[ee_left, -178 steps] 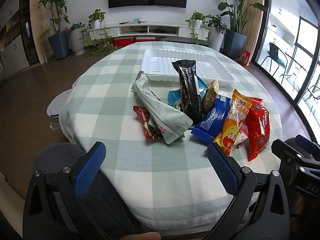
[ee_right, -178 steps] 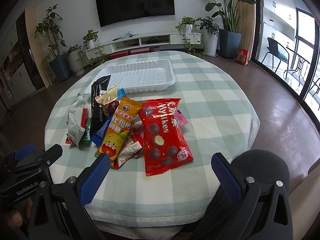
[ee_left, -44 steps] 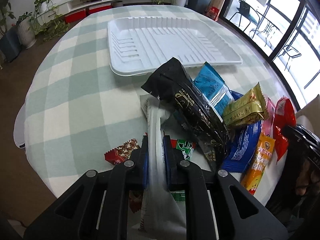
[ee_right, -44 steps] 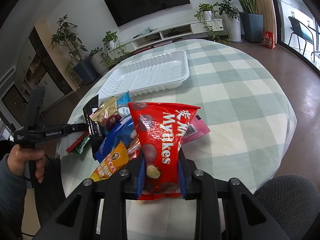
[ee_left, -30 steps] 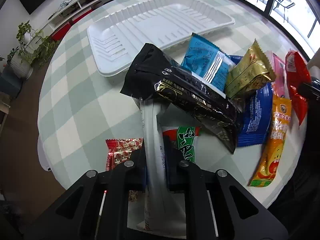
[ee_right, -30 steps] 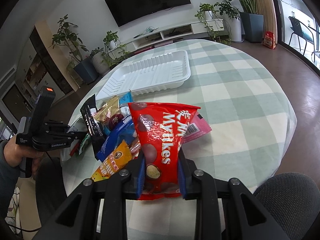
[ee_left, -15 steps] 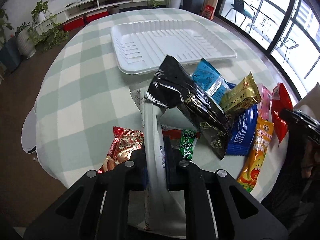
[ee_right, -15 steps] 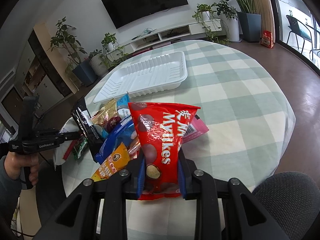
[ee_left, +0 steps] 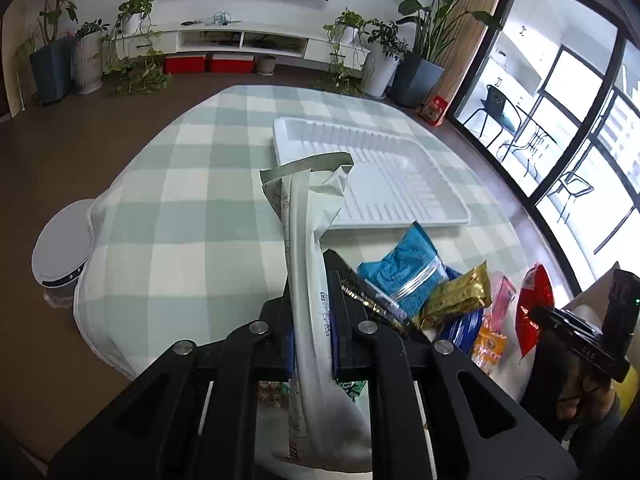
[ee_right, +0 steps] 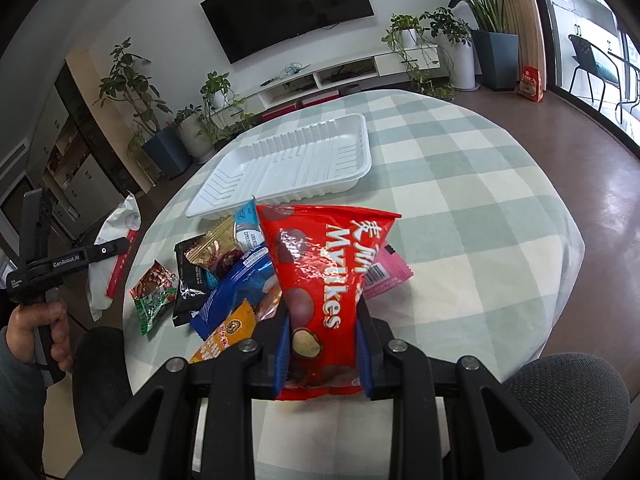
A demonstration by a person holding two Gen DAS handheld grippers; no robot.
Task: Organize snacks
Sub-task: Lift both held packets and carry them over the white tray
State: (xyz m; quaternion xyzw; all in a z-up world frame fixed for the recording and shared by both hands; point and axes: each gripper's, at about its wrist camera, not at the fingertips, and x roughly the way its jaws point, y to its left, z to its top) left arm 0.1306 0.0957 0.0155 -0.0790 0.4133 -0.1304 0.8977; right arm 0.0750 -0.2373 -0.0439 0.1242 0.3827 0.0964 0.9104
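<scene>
My left gripper [ee_left: 313, 308] is shut on a long white snack pouch [ee_left: 308, 240] and holds it lifted above the table's left side; the pouch also shows in the right wrist view [ee_right: 116, 240]. My right gripper [ee_right: 320, 320] is shut on a red Mylikes bag [ee_right: 324, 272], held over the near table. An empty white tray [ee_left: 372, 172] sits at the far middle of the table; it also shows in the right wrist view [ee_right: 288, 164]. A pile of snacks lies in front of it: black bar [ee_right: 190, 276], blue packs [ee_left: 400, 276], gold pack [ee_left: 456, 296], orange pack [ee_right: 228, 328].
The round table has a green checked cloth [ee_left: 180, 208]. A grey chair back [ee_right: 568, 412] is at the near right. A white robot vacuum [ee_left: 60, 252] is on the floor left of the table. Plants and a TV shelf line the far wall.
My left gripper has lifted the white pouch free of the pile and swung left; the black bar has slid off it onto the table. My right gripper still holds the red bag.
</scene>
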